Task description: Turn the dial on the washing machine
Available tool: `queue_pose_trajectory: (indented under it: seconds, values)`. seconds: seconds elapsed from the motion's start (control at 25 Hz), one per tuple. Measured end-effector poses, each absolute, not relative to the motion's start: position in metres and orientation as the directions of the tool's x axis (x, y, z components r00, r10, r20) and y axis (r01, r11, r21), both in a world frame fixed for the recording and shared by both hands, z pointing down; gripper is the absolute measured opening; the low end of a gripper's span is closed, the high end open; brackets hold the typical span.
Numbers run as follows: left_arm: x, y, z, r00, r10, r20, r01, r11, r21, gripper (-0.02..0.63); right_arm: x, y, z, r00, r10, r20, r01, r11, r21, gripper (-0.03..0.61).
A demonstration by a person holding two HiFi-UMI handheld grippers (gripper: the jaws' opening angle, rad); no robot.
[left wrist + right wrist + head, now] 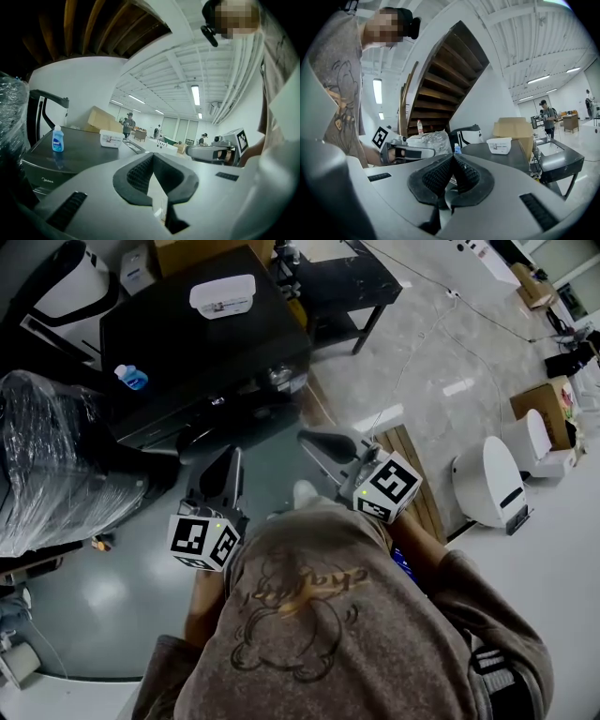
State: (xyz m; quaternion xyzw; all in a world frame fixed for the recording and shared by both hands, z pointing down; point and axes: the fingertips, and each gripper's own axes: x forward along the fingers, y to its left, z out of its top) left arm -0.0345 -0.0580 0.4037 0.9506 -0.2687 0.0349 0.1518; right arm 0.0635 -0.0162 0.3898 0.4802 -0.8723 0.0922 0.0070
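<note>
- Dark-grey washing machine [187, 343] stands ahead of the person, with a blue bottle [132, 378] and a white box [222, 294] on its lid. A small shiny knob [278, 376] at its front edge looks like the dial, though it is too small to be sure.
- Left hand-held gripper [228, 457] and right hand-held gripper [317, 441] both have their pads pressed together, with nothing between them.
- Both point toward the machine but are well apart from it; the right one is nearer the knob.
- Risk: brought in closed, the tips would only bump the knob. Clamped off-centre, the pads could slip round it without turning it.
</note>
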Motion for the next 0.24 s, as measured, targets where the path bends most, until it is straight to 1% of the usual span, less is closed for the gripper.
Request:
queue_pose_trajectory:
  seconds: [0.24]
  values:
    - [-0.0342, -0.0619, 0.4044, 0.852, -0.502, 0.149, -0.524, -0.809, 0.268, 0.000, 0.0681, -0.0221, 0.3952, -0.507, -0.856, 0.101, -0.856, 0.487, -0.174, 0.000]
